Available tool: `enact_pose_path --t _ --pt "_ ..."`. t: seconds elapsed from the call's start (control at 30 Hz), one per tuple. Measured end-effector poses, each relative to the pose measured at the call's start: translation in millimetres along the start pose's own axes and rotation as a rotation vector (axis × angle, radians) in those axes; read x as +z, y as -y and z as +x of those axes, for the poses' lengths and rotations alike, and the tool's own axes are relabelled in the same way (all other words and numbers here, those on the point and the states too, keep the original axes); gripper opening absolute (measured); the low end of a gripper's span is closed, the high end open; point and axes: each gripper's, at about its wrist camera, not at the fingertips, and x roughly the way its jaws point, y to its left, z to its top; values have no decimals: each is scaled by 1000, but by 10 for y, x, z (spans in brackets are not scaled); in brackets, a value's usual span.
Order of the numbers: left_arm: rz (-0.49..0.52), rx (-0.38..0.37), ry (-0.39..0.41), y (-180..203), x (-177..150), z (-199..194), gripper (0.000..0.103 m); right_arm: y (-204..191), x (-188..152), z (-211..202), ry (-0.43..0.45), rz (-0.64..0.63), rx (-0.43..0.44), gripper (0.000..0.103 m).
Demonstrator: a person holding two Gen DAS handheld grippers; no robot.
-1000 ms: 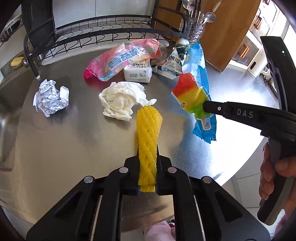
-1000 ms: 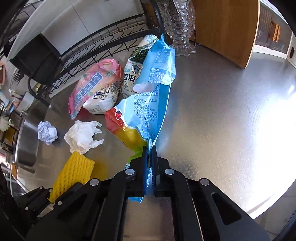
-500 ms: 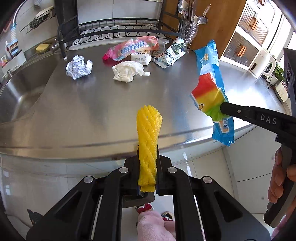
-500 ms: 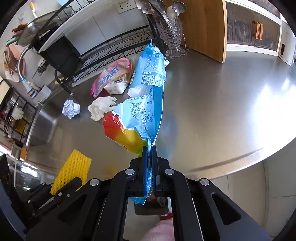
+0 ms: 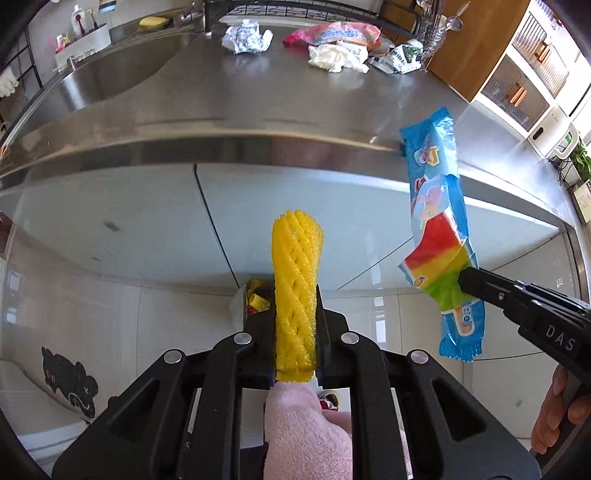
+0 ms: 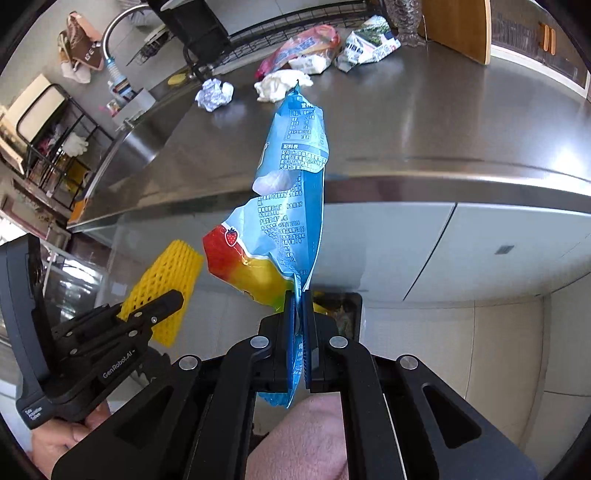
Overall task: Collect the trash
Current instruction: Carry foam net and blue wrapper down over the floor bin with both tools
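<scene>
My left gripper (image 5: 295, 317) is shut on a yellow foam fruit net (image 5: 297, 280), held upright in front of the counter's front face. The net also shows in the right wrist view (image 6: 166, 288). My right gripper (image 6: 299, 306) is shut on a blue ice-pop wrapper (image 6: 291, 192) with a red-yellow-green picture; it also shows in the left wrist view (image 5: 437, 236). Both grippers are off the steel counter (image 5: 258, 99), below its edge. A bin with trash in it (image 5: 255, 299) sits on the floor just beyond the left fingers; it also shows in the right wrist view (image 6: 343, 310).
On the counter lie a crumpled foil ball (image 5: 245, 37), a white tissue wad (image 5: 336, 57), a pink snack bag (image 5: 336, 33) and a green-white packet (image 5: 400, 59). A sink (image 5: 110, 74) is at the left. White cabinet doors (image 5: 147, 221) are below.
Both grippers pulled back off the counter and dropped below its edge with the net and the wrapper still held. The floor bin has come into view.
</scene>
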Motion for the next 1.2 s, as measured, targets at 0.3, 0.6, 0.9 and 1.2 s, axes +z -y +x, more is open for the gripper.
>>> enact_pose_path --t 0.3,0.6,0.9,1.2 --pt "-8 -9 -81 -220 -334 554 11 65 -390 677 -122 7 -32 5" --pt "-17 -35 -173 -392 -557 1349 10 207 -640 1567 -232 35 -48 5" --pt "-22 -64 -226 -567 -678 2062 10 423 -724 2376 -288 94 -59 5" --pt "0 -85 -282 -556 -710 2542 10 523 -763 2870 -345 175 -32 5"
